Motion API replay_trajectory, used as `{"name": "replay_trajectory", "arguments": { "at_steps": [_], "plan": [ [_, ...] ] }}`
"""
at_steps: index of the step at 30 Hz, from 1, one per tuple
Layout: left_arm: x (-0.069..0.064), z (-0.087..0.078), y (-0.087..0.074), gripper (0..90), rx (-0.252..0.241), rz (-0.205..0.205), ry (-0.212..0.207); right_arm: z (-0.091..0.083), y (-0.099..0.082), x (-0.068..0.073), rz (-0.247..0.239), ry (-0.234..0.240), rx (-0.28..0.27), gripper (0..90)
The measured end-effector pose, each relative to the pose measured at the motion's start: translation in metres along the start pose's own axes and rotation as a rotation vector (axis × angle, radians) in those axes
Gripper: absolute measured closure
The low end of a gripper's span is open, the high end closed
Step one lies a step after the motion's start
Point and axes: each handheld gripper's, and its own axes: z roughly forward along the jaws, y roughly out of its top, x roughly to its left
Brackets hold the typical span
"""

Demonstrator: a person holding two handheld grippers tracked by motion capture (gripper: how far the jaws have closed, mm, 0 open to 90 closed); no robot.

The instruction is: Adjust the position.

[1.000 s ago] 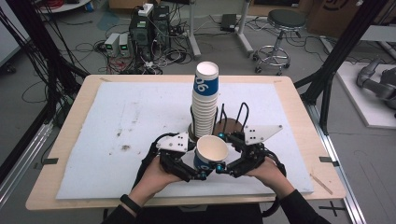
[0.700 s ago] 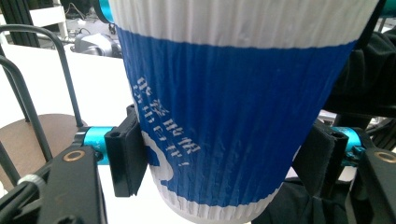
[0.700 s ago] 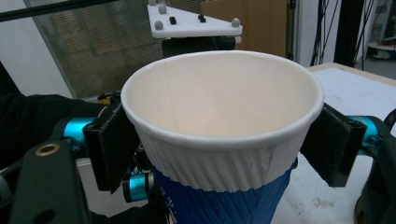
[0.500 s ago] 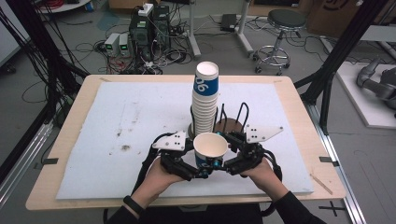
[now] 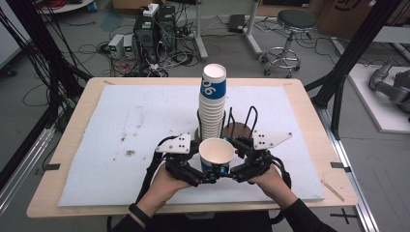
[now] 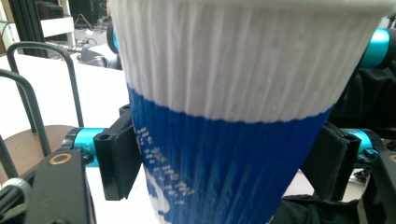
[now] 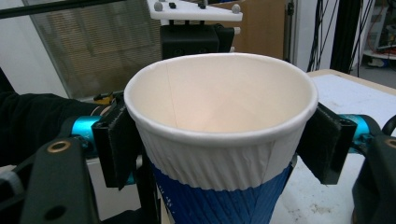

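Note:
A white paper cup with a blue lower band (image 5: 217, 153) is held upright above the table's near middle. Both grippers clamp it from opposite sides. My left gripper (image 5: 205, 174) is shut on the blue band, with the cup's ribbed wall (image 6: 233, 70) between its jaws (image 6: 224, 158). My right gripper (image 5: 233, 171) is shut higher up on the white band just under the rim, and its view looks into the empty cup (image 7: 219, 93) between its jaws (image 7: 222, 147). Whether this is one cup or two nested ones cannot be told.
A tall stack of the same cups (image 5: 212, 104) stands just behind the held cup on a round brown base (image 5: 239, 131) with black wire loops (image 5: 251, 116). A white mat (image 5: 145, 125) covers the wooden table (image 5: 67, 145). Floor clutter and a stool lie beyond.
The cup has tipped slightly more upright between the two grippers. Both hands have hardly shifted and both grips are unchanged.

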Motion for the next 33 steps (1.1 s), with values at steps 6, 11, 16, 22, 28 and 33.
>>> {"name": "replay_trajectory", "arguments": {
  "at_steps": [6,11,16,22,28,33],
  "plan": [
    [0.000,-0.001,0.001,26.2,0.002,0.008,0.000,0.001,0.000,0.001,0.000,0.002,0.002,24.1],
    [-0.001,-0.001,0.002,26.3,0.012,0.024,0.000,0.000,0.001,0.000,-0.010,0.007,0.013,20.4],
    [0.001,-0.004,0.003,26.4,0.017,0.028,0.002,-0.003,0.003,0.000,-0.028,0.007,0.037,18.1],
    [0.003,-0.011,0.004,26.4,0.007,0.028,0.016,-0.011,0.004,-0.002,-0.025,0.019,0.034,17.4],
    [0.005,-0.021,0.008,26.4,-0.024,0.029,0.033,-0.021,0.003,-0.007,-0.021,-0.005,0.028,17.4],
    [0.005,-0.026,0.013,26.4,-0.044,0.033,0.042,-0.022,-0.001,-0.010,-0.030,-0.028,0.041,17.4]
  ]
}}
